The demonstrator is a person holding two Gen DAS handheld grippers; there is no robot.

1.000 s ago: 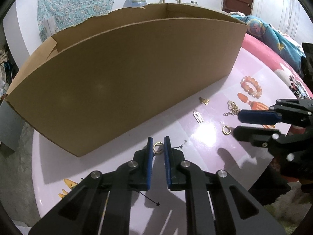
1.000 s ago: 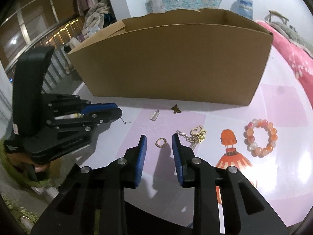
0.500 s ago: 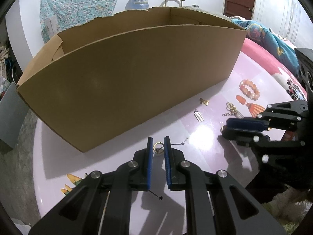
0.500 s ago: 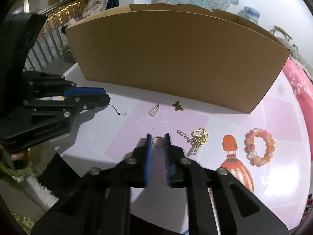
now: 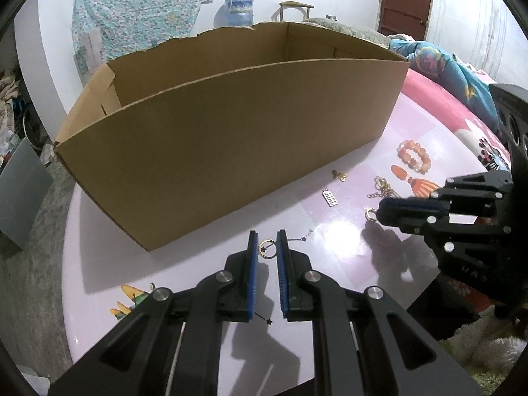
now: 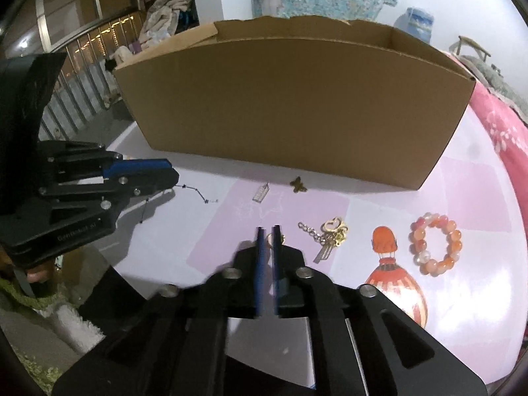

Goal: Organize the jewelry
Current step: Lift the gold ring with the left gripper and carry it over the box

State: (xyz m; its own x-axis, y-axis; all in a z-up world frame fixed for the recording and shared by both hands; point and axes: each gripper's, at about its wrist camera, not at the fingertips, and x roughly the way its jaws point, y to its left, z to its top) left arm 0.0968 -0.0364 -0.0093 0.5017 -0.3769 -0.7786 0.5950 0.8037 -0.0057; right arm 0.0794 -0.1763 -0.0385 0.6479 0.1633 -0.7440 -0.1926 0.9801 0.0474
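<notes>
My left gripper (image 5: 267, 242) is shut on a gold moon-and-star earring (image 5: 268, 248); its thin star chain (image 6: 194, 193) trails out at both sides. My right gripper (image 6: 268, 231) is shut on a small gold ring earring (image 5: 371, 215), held just above the pink table (image 6: 231, 231). The open cardboard box (image 5: 231, 125) stands behind both; it also shows in the right wrist view (image 6: 297, 105). On the table lie a butterfly charm (image 6: 298, 185), a silver bar pendant (image 6: 260, 193), a gold heart chain piece (image 6: 328, 234) and an orange bead bracelet (image 6: 435, 242).
The round table's edge (image 5: 76, 297) is near on the left. A pink bed (image 6: 501, 125) lies to the right. A railing (image 6: 85, 76) and hanging clothes are at the far left. A blue water bottle (image 5: 237, 8) stands behind the box.
My right gripper has closed on the gold ring earring and lifted it slightly. My left gripper has risen a little with its earring, so the box interior now shows.
</notes>
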